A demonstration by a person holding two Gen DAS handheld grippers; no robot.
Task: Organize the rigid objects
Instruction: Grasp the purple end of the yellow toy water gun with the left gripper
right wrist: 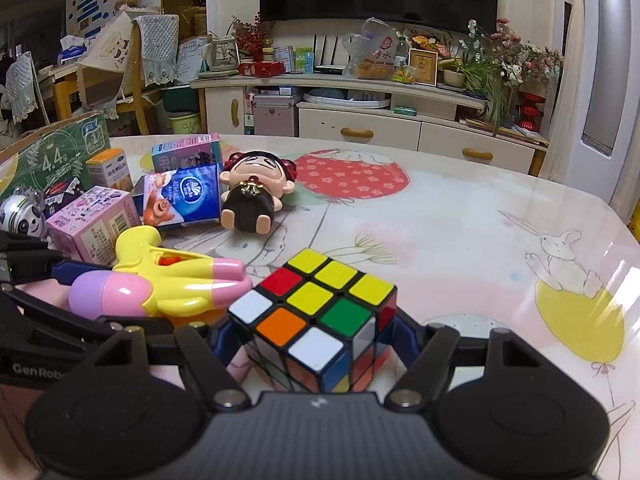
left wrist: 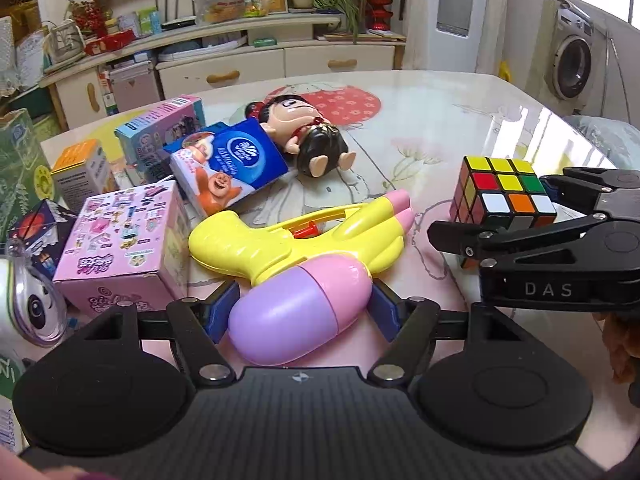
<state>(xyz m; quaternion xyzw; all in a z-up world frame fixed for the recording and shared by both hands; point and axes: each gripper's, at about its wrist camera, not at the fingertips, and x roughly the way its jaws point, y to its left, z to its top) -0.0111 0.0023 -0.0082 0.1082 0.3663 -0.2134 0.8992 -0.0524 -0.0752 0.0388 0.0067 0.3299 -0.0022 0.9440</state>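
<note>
A yellow, pink and purple toy water gun (left wrist: 296, 256) lies on the table; its purple-pink tank sits between the blue pads of my left gripper (left wrist: 306, 310), which touch both of its sides. It also shows in the right wrist view (right wrist: 160, 280). A Rubik's cube (right wrist: 316, 316) sits between the pads of my right gripper (right wrist: 312, 340), which press its sides. In the left wrist view the cube (left wrist: 502, 196) and the right gripper (left wrist: 500, 216) stand at the right.
A doll (left wrist: 308, 136) lies at mid table. A blue tissue pack (left wrist: 228, 164), a pink box (left wrist: 120, 240), other small boxes (left wrist: 164, 132), a green carton (left wrist: 20, 160) and a panda toy (left wrist: 36, 304) crowd the left. The table's patterned cloth (right wrist: 480, 240) spreads right.
</note>
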